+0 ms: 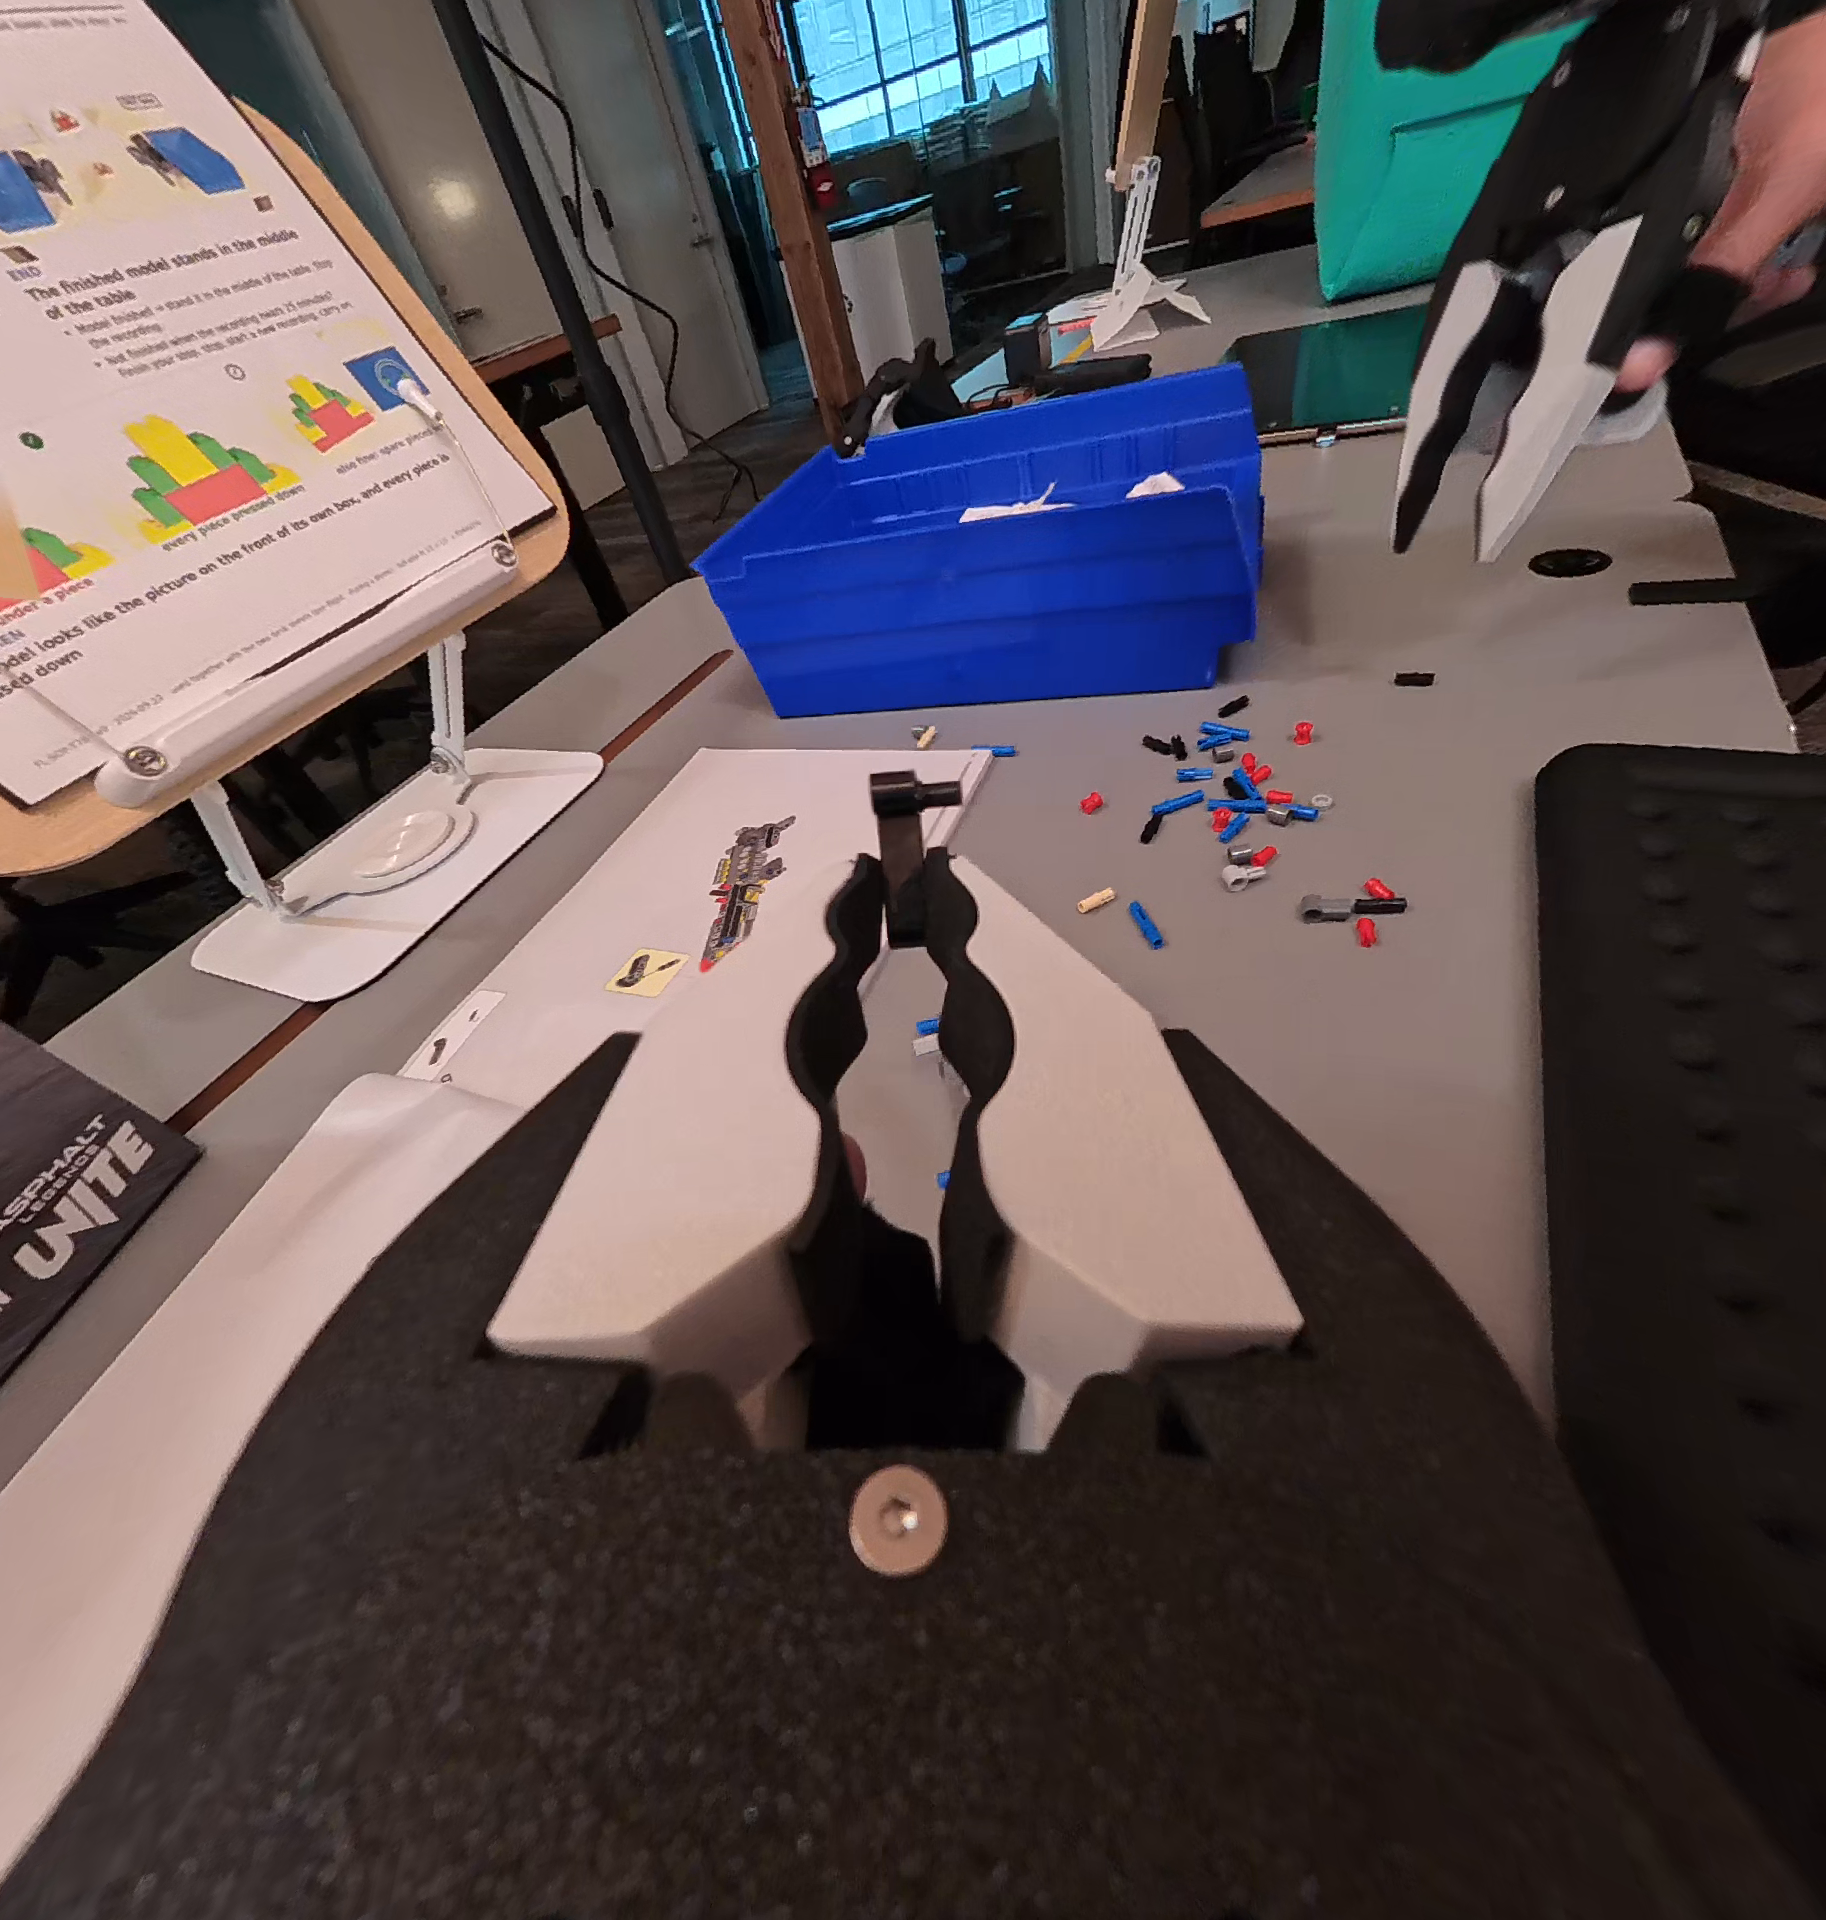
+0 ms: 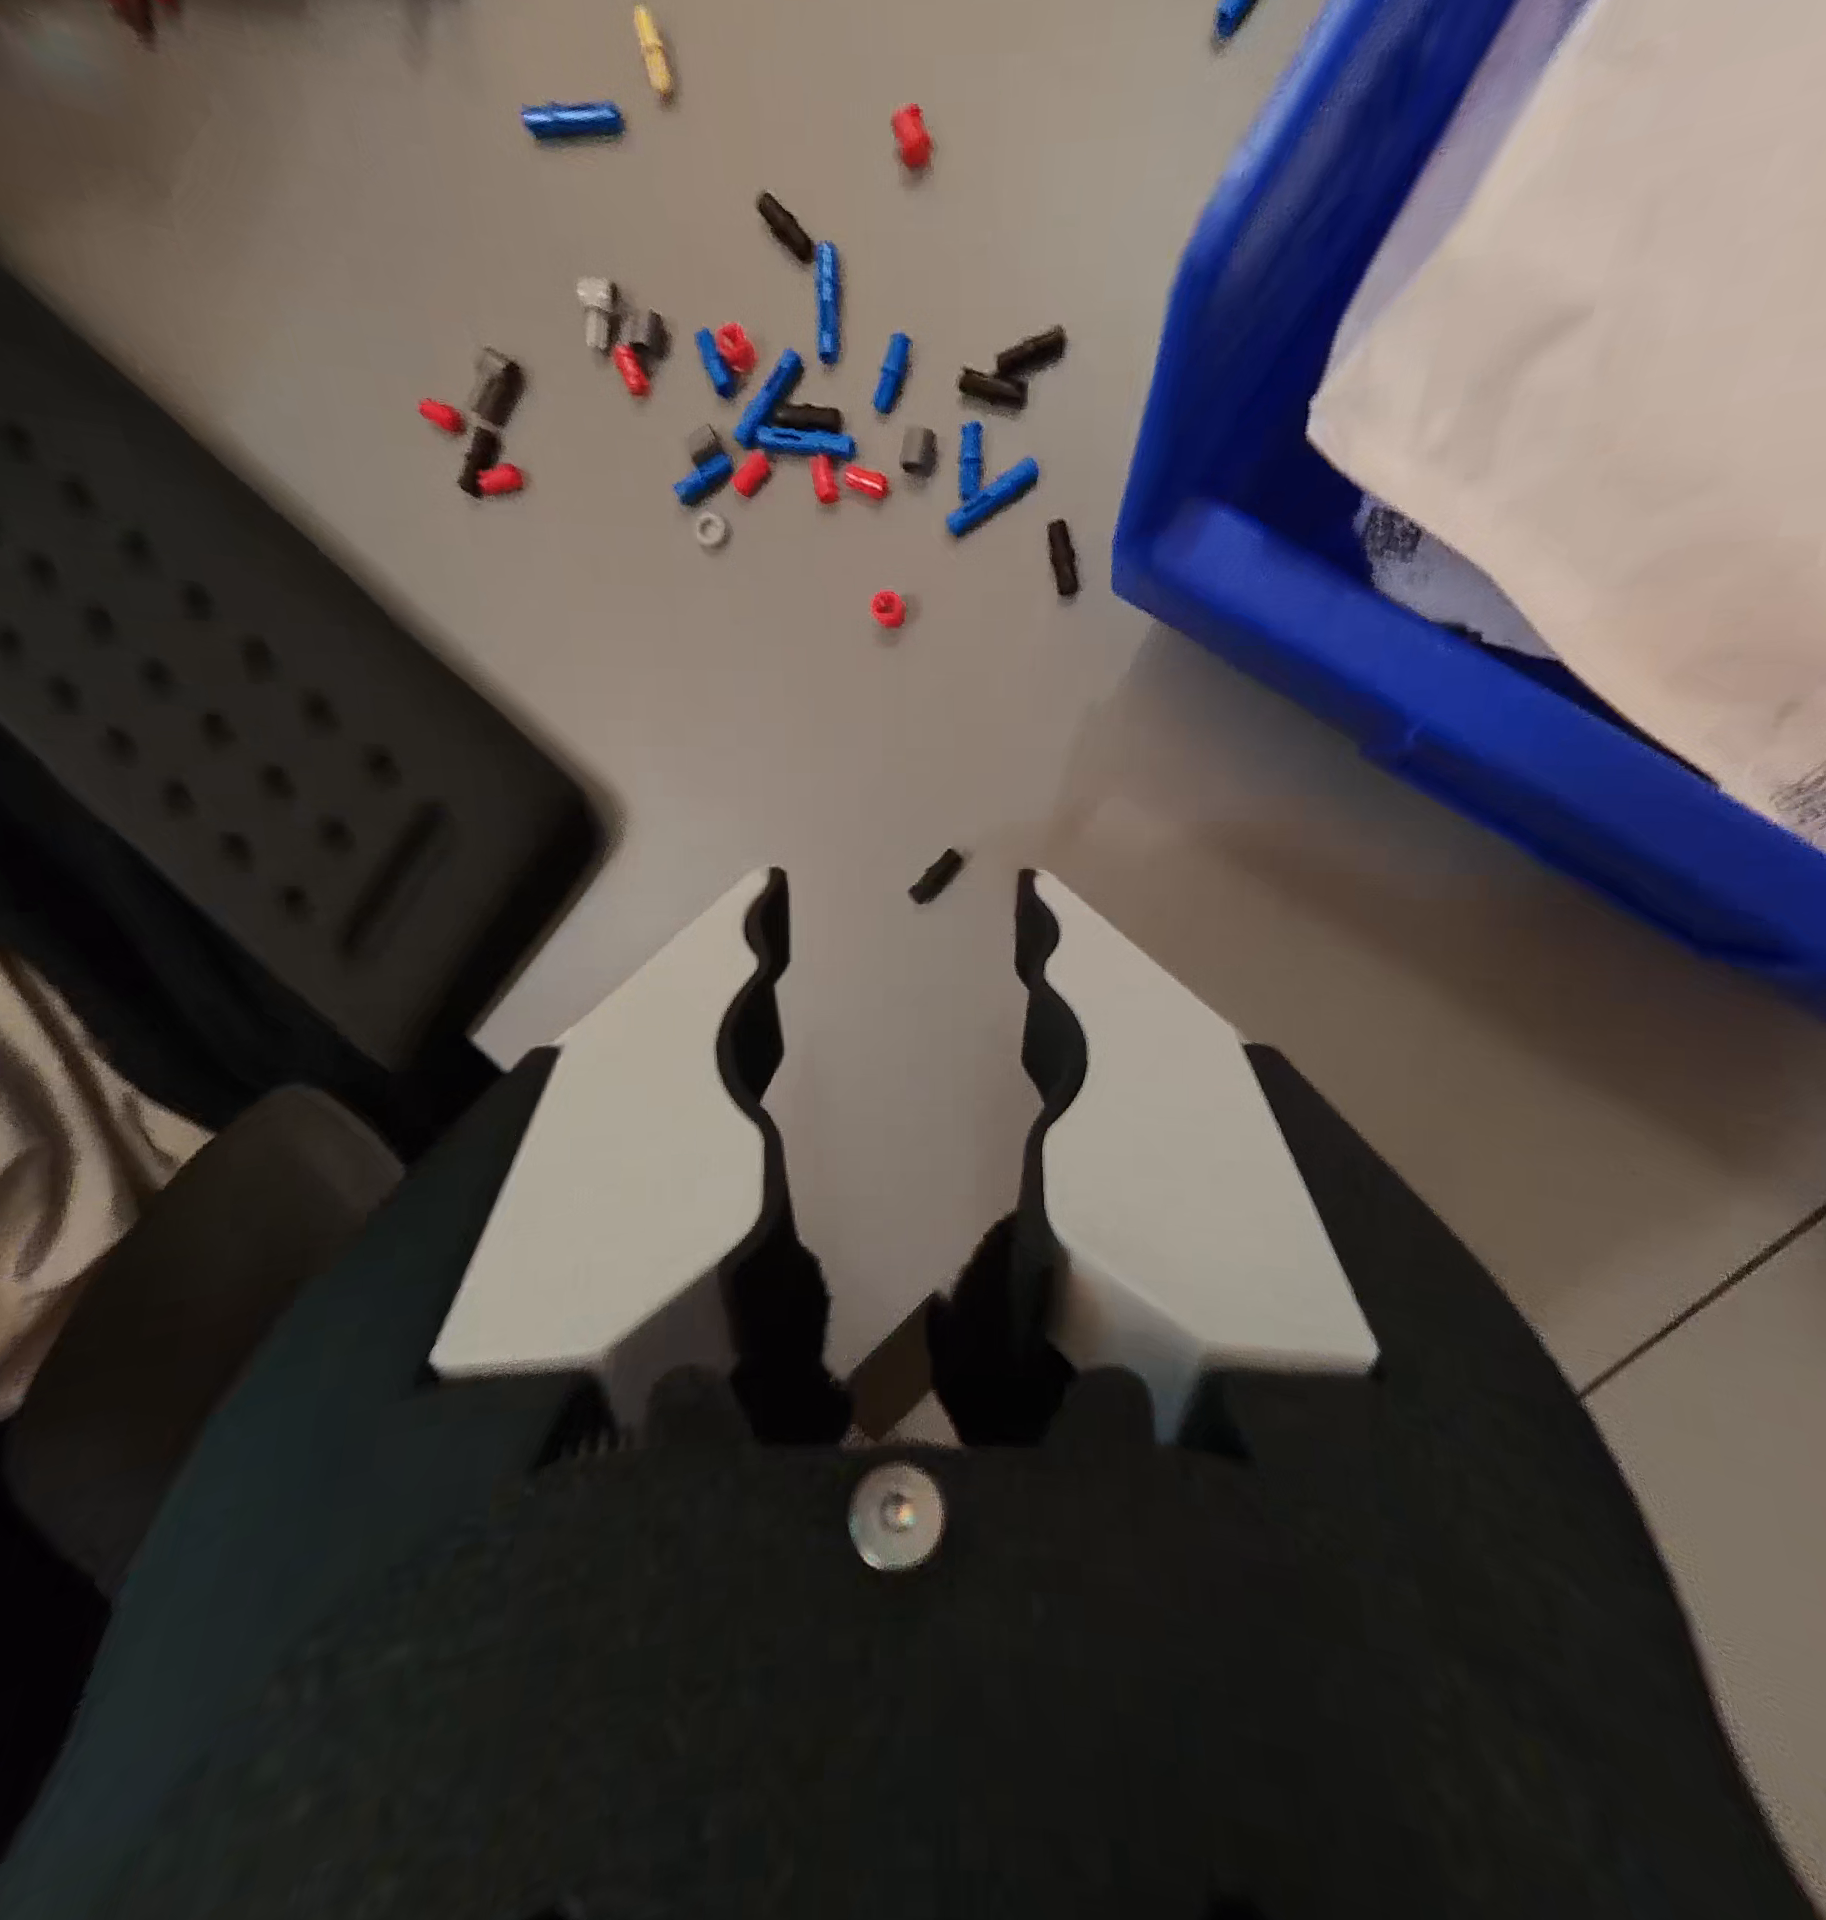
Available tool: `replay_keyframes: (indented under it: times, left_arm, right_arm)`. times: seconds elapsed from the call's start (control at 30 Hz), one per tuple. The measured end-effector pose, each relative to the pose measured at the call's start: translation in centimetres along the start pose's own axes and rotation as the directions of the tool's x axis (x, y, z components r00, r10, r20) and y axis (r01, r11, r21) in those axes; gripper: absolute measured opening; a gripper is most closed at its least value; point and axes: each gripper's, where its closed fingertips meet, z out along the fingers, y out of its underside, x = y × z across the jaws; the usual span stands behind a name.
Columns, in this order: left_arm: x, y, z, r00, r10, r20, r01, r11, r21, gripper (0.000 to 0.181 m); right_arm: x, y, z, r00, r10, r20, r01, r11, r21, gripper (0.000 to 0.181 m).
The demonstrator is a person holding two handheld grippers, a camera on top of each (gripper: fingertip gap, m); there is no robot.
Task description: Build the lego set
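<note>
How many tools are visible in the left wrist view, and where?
2. The left tool, over the white booklet, is shut on a black Lego piece. The right tool hangs open at the upper right, above the table. None seems hidden.

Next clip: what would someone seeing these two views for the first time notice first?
Probably the bright blue plastic bin at the far side of the grey table, with the scatter of small red, blue and black lego pins on the table beside it. Next, the left gripper, jaws shut on a black lego connector piece, while the right gripper hangs open above the pins.
</note>
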Motion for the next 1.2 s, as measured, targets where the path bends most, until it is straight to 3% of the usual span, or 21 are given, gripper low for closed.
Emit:
replay_keyframes:
  times: [0.17, 0.27, 0.53, 0.67, 0.77, 0.83, 0.93, 1.0, 1.1, 1.2]
  left_arm:
    - [0.4, 0.6, 0.4, 1.0, 0.015, -0.004, -0.015, 1.0, -0.023, 0.007]
    - [0.4, 0.6, 0.3, 1.0, 0.013, -0.003, -0.013, 1.0, -0.023, 0.007]
    - [0.7, 0.5, 0.4, 1.0, 0.012, -0.012, -0.013, 1.0, -0.019, 0.006]
    - [0.6, 0.6, 0.4, 1.0, 0.019, -0.007, -0.019, 1.0, -0.023, 0.006]
    - [0.4, 0.6, 0.3, 1.0, 0.014, -0.002, -0.014, 1.0, -0.02, 0.006]
    - [0.3, 0.5, 0.3, 1.0, 0.011, -0.001, -0.011, 1.0, -0.018, 0.006]
    - [0.4, 0.4, 0.2, 1.0, 0.017, 0.0, -0.017, 1.0, -0.015, 0.006]
    - [0.4, 0.3, 0.2, 1.0, 0.021, 0.0, -0.021, 1.0, -0.014, 0.006]
    - [0.3, 0.3, 0.2, 1.0, 0.028, 0.005, -0.028, 0.999, -0.016, 0.006]
    - [0.1, 0.3, 0.1, 1.0, 0.022, 0.011, -0.022, 1.0, -0.014, 0.006]
  right_arm:
    - [0.3, 1.9, 2.4, 0.993, -0.052, -0.107, 0.048, 0.998, -0.037, 0.03]
    - [0.4, 2.2, 3.1, 0.987, -0.025, -0.159, 0.029, 0.999, 0.022, 0.026]
    - [0.4, 2.5, 4.7, 0.981, 0.072, -0.18, -0.041, 0.985, 0.169, 0.009]
    - [0.7, 2.3, 4.8, 0.981, 0.038, -0.189, -0.01, 0.989, 0.145, 0.004]
    - [0.6, 2.8, 4.3, 0.985, -0.045, -0.169, 0.042, 0.999, -0.019, 0.004]
    - [1.0, 3.7, 3.2, 0.979, -0.116, -0.167, 0.078, 0.973, -0.219, 0.003]
    - [2.7, 5.9, 0.6, 0.958, -0.221, -0.18, 0.082, 0.817, -0.57, 0.004]
    - [2.7, 7.0, -0.5, 0.971, -0.205, -0.126, 0.053, 0.693, -0.719, 0.004]
    - [3.6, 8.1, -1.2, 0.967, -0.241, -0.085, 0.054, 0.52, -0.853, 0.004]
    - [4.1, 8.5, -0.9, 0.959, -0.28, -0.053, 0.073, 0.422, -0.904, 0.004]
